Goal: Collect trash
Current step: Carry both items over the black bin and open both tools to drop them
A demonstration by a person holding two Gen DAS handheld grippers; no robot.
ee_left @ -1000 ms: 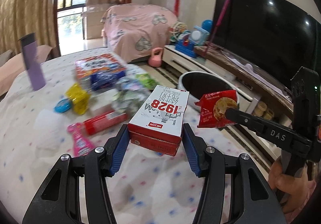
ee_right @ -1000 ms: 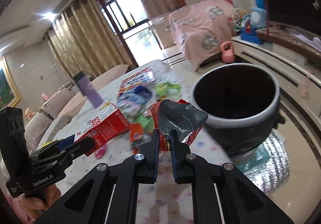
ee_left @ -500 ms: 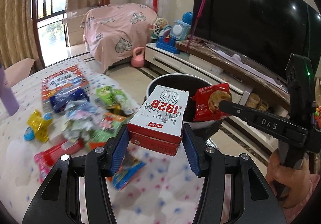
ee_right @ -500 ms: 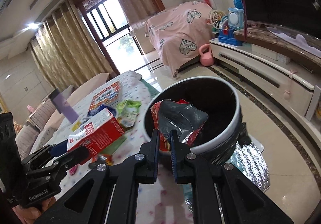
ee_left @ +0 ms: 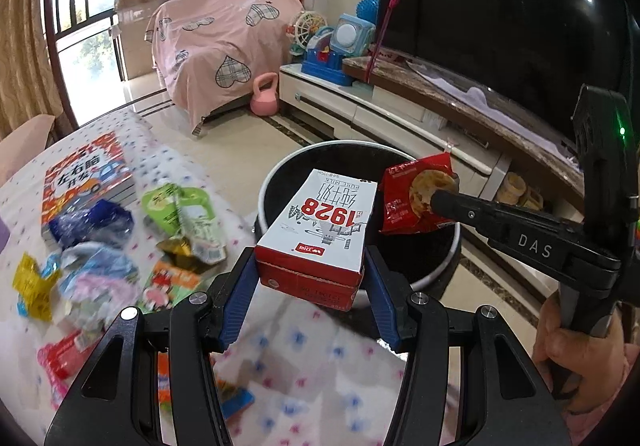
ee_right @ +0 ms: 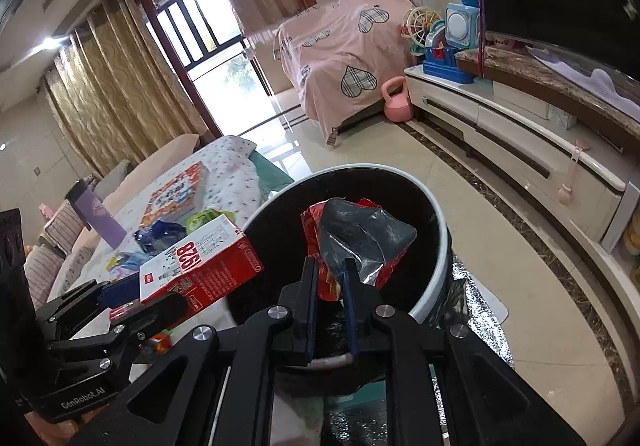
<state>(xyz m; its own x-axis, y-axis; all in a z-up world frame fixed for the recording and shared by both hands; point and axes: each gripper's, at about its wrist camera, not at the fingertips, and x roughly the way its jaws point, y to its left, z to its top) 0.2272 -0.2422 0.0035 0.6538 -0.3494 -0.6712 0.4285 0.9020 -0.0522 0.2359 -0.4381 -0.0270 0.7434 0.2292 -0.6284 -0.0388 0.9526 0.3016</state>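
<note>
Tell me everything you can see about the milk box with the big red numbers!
The milk carton is a rectangular cardboard box, white on its broad face with red "1928", Chinese writing and "PURE MILK", red on its sides. It looks whole, not crushed. The left gripper clamps it by its two sides between blue pads, with the far end tilted up. It hangs in the air over the near rim of the black trash bin, touching only the pads.

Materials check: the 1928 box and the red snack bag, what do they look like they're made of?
1928 box: looks like printed paperboard, a milk carton by its label; crisp folded edges, slight sheen.
Red snack bag: probably metallised plastic film; silvery crinkled inside, glossy printed outside.
</note>
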